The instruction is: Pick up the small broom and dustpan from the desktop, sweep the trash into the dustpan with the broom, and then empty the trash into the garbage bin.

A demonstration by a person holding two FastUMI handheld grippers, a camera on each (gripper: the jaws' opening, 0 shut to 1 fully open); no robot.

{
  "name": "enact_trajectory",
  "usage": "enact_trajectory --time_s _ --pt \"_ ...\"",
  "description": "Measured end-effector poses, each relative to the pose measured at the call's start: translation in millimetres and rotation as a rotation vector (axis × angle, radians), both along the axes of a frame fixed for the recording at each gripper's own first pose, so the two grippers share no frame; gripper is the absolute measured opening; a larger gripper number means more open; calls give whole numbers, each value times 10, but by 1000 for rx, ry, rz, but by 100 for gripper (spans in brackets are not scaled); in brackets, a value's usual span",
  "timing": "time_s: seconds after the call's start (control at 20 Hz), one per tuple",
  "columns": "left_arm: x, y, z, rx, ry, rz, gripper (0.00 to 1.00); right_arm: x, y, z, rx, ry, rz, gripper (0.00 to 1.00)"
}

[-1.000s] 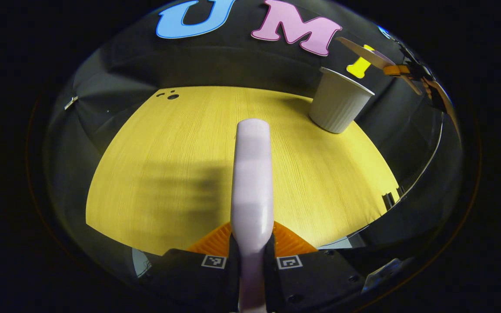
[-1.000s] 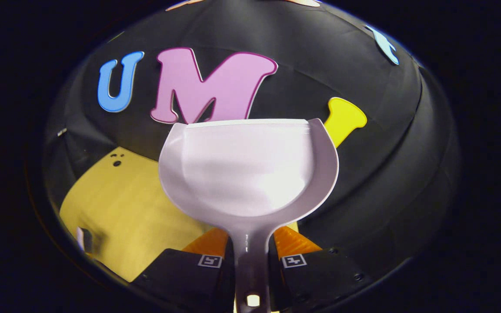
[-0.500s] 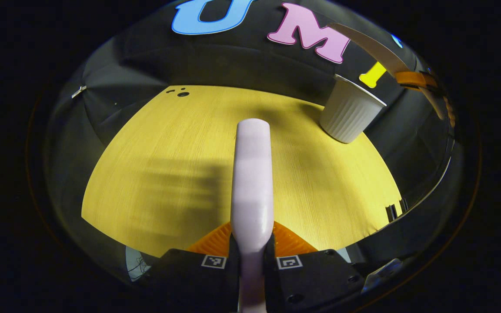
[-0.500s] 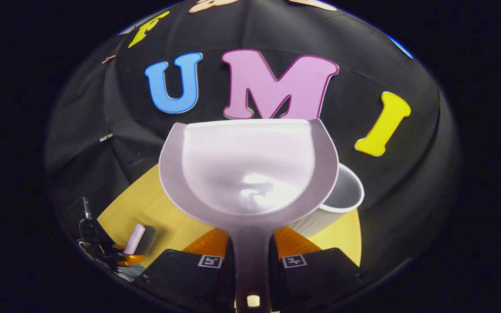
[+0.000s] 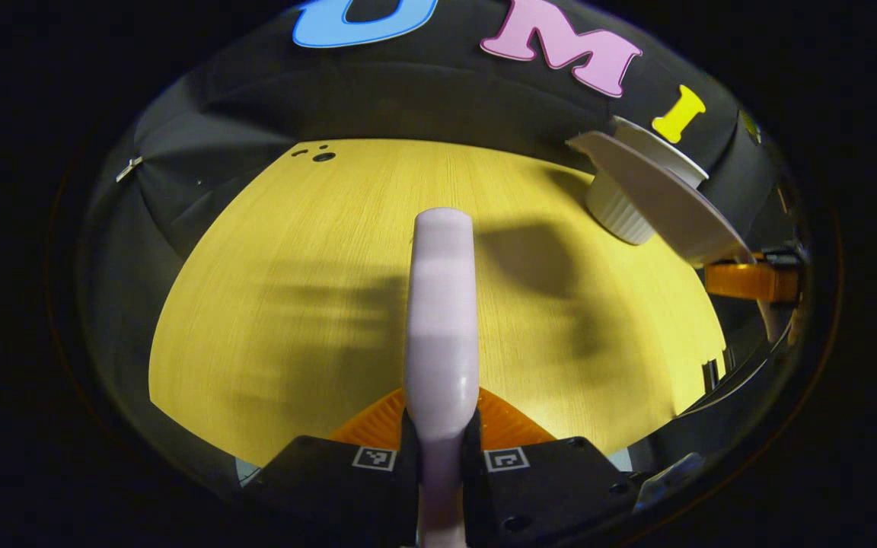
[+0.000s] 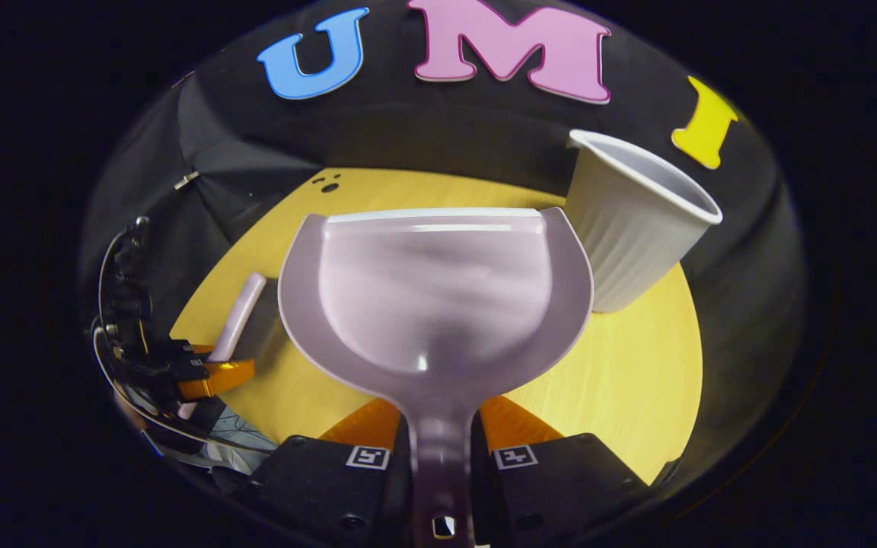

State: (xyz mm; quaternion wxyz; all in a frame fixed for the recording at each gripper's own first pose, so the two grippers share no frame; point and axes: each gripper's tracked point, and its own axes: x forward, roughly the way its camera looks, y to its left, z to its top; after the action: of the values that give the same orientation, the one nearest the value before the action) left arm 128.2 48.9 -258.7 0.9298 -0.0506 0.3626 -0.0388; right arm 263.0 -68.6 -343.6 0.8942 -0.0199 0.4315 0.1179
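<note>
My left gripper [image 5: 442,417] is shut on the pale lilac broom [image 5: 442,304], which points forward over the yellow desktop [image 5: 279,304]. My right gripper [image 6: 438,426] is shut on the handle of the pale dustpan [image 6: 435,297], held level above the table with its scoop bare. The white ribbed garbage bin [image 6: 633,221] stands just right of the pan's front edge. In the left gripper view the dustpan [image 5: 659,202] slants in front of the bin [image 5: 621,217], with the right gripper [image 5: 751,280] behind it. The right gripper view has the left gripper [image 6: 214,374] and broom [image 6: 237,320] at far left.
Small dark holes [image 5: 323,156] mark the far left corner of the desktop [image 6: 621,396]. Black cloth walls close in behind and beside the table. Cables [image 6: 126,304] hang near the left gripper. The table's right edge [image 5: 712,365] runs close to the right gripper.
The right gripper has come down with the dustpan from above the bin to just over the table, left of the bin. The left gripper and broom have barely moved.
</note>
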Motion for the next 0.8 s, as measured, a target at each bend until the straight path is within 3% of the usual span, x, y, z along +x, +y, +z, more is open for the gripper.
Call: enact_trajectory --time_s 0.4,0.45,0.8 --pt "560 11 -304 82 99 -21 29 3 -108 -943 16 171 -95 35" --pt "630 9 -335 87 105 -27 29 -7 -132 -1012 15 184 -98 31" --pt "775 -9 -448 118 162 -20 29 15 -141 -1170 -12 223 -105 35"
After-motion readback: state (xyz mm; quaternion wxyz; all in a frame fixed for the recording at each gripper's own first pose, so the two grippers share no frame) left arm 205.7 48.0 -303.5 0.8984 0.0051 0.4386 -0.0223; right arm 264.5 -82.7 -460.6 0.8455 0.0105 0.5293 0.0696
